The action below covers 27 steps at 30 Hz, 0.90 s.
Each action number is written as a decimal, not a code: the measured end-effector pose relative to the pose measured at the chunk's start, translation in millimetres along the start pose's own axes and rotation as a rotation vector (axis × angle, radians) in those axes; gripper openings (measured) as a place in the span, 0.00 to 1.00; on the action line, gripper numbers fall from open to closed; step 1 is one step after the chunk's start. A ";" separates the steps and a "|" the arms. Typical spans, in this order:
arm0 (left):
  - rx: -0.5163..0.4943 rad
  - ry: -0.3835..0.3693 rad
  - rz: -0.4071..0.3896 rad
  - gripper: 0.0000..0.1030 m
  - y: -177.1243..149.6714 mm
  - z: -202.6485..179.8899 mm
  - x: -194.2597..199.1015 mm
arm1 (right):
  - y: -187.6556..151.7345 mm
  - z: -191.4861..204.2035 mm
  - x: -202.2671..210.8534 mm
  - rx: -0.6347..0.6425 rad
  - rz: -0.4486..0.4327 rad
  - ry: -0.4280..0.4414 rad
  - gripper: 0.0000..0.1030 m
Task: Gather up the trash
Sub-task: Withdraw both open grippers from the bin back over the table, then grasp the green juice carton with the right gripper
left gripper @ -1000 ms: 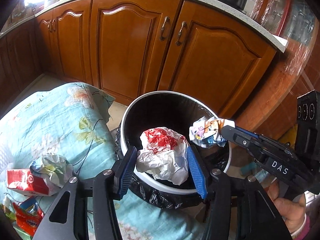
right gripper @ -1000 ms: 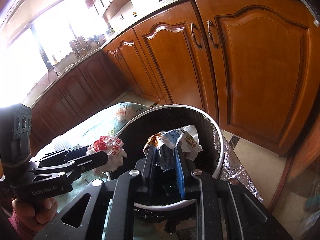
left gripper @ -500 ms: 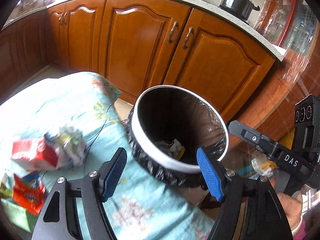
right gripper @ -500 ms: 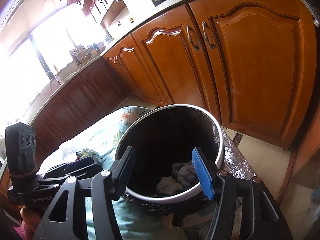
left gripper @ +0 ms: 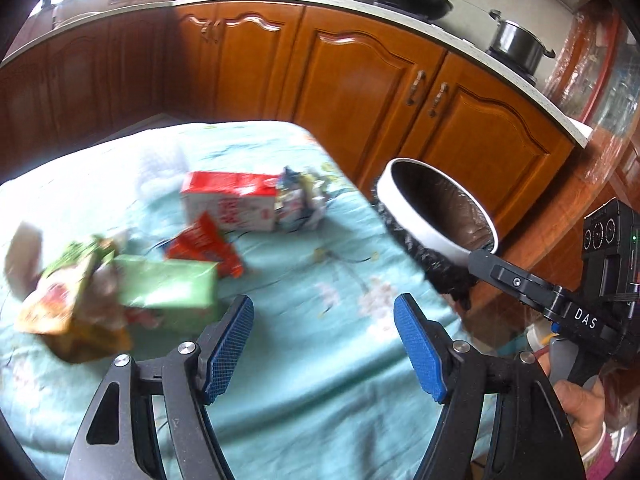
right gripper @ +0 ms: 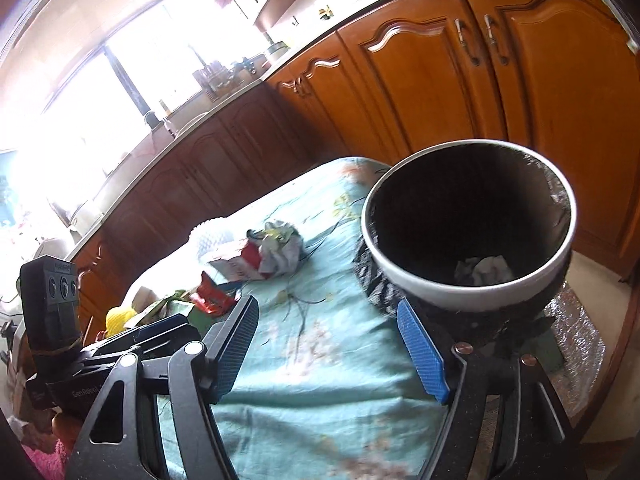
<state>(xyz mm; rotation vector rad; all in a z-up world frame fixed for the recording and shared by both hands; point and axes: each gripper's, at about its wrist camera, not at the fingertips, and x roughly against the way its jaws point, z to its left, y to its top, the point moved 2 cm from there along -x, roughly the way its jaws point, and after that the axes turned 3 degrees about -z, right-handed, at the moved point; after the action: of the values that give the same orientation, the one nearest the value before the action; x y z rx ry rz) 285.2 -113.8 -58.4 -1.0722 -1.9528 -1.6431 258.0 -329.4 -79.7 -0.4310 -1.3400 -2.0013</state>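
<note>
Returning for more trash: left gripper (left gripper: 323, 346) jaws released, empty; right gripper (right gripper: 328, 354) jaws opening, empty; next, the red-and-white carton (left gripper: 230, 205) beside the white-rimmed bin (left gripper: 420, 224).

The trash bin (right gripper: 472, 292) is round, with a white rim and a black liner, and stands upright against the edge of the cloth-covered counter (left gripper: 320, 360). Crumpled white paper (right gripper: 484, 270) lies at its bottom. Remaining trash lies on the counter:
- a red-and-white carton (left gripper: 230, 204) on its side, touching a crumpled printed wrapper (left gripper: 300, 200);
- a red packet (left gripper: 204, 248), just in front of the carton;
- a green box (left gripper: 168, 292), touching a crushed green-and-orange package (left gripper: 68, 304), blurred.
</note>
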 end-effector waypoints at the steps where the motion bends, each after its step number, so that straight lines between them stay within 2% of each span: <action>1: 0.011 0.013 -0.002 0.70 -5.3 7.1 7.0 | -3.5 6.5 -2.7 0.006 0.008 0.011 0.72; 10: 0.144 0.106 -0.016 0.70 -37.7 73.2 68.4 | -35.9 64.9 -31.5 0.090 0.087 0.097 0.72; 15: 0.204 0.157 -0.045 0.70 -46.8 97.1 93.9 | -48.0 94.1 -49.2 0.143 0.126 0.133 0.72; 21: 0.253 0.203 -0.044 0.70 -53.4 120.3 104.6 | -57.5 126.3 -70.5 0.233 0.167 0.163 0.72; 27: 0.240 0.221 -0.007 0.70 -43.9 134.1 89.4 | -57.8 148.6 -95.7 0.332 0.197 0.164 0.72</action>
<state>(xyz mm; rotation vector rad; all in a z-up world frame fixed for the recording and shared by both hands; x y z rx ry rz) 220.2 40.1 -58.6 -0.7605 -1.9476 -1.4187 271.9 -147.4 -115.2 -0.2292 -1.4327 -1.5816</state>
